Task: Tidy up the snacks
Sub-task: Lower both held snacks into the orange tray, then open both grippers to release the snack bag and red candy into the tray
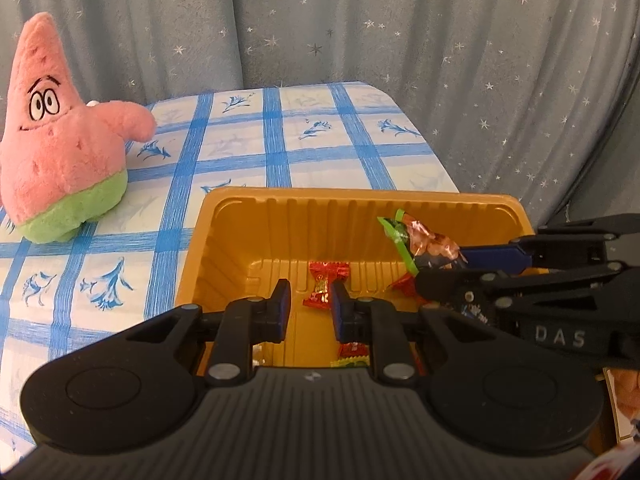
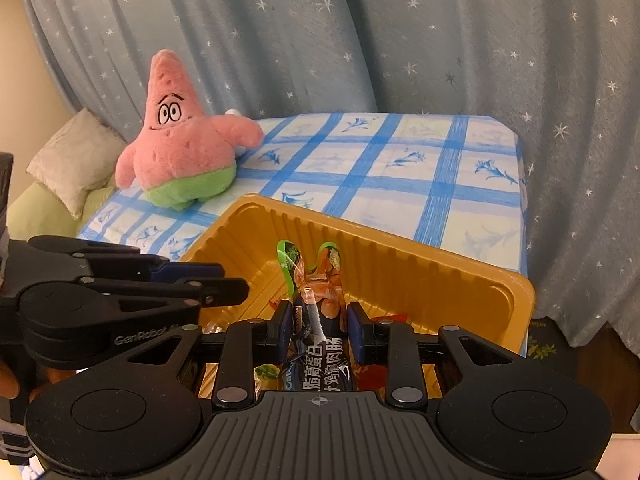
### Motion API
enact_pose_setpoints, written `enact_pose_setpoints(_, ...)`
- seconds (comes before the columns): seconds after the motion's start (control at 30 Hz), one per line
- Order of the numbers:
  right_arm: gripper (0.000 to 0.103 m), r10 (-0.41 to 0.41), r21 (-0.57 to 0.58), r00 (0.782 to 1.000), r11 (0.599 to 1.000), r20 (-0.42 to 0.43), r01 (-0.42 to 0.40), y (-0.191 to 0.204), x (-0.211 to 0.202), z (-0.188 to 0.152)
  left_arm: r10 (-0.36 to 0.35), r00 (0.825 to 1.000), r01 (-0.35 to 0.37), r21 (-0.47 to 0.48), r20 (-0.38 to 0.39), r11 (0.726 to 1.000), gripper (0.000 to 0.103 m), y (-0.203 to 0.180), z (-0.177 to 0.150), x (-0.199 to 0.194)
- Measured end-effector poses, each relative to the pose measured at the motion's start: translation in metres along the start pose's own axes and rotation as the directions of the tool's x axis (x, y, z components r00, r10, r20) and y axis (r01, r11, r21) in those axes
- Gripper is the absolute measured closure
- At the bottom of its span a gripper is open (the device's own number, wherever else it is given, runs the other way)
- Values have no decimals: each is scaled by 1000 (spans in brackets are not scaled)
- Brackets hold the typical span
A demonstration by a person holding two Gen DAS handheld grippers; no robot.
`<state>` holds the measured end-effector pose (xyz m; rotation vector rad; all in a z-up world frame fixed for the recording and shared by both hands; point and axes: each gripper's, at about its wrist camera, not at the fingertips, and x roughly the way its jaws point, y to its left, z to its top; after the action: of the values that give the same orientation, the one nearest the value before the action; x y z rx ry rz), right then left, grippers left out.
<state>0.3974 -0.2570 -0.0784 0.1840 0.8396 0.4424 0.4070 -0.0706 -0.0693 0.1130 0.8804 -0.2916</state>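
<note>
An orange plastic tray (image 1: pixel 224 232) stands on the blue-checked table; it also shows in the right wrist view (image 2: pixel 400 264). My right gripper (image 2: pixel 318 330) is shut on a dark sausage snack packet (image 2: pixel 320 308) with green-edged clear ends, held over the tray. The same packet (image 1: pixel 424 244) shows in the left wrist view, held by the right gripper (image 1: pixel 452 266) at the tray's right side. My left gripper (image 1: pixel 308 308) is open and empty above the tray's near side. A red candy wrapper (image 1: pixel 326 284) lies on the tray floor between its fingers. More wrapped snacks (image 1: pixel 352 354) lie nearer.
A pink and green star plush toy (image 1: pixel 60 136) stands on the table left of the tray, also in the right wrist view (image 2: pixel 180 152). A star-patterned grey curtain (image 1: pixel 360 32) hangs behind. A cushion (image 2: pixel 76 160) lies at far left.
</note>
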Motion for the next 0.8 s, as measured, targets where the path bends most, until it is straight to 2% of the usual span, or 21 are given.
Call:
enact_pose_setpoints(0.33, 73, -11, -6, 1000, 1000, 9, 11, 4, 4, 4, 10, 1000, -10, -27, -5, 1000, 84, 8, -9, -6)
enact_pose_setpoints(0.57, 71, -13, 42, 1000, 999, 17, 12, 0, -2, 6, 11, 1000, -11, -47, -2, 999, 79, 9, -14, -15)
enact_pose_setpoints(0.63, 67, -18, 36, 1000, 999, 8, 18, 1, -6, 4, 7, 1000, -7, -55, -2, 998, 78, 9, -16, -19)
enact_pose_setpoints(0.7, 55, -24, 29, 1000, 999, 1, 24, 3, -10, -1, 2, 1000, -2, -59, -1, 998, 75, 9, -18, -24)
enact_pose_setpoints(0.8, 46, -36, 13, 999, 999, 7, 36, 7, -18, -9, -1, 1000, 2, -60, 4, 998, 71, 7, -21, -31)
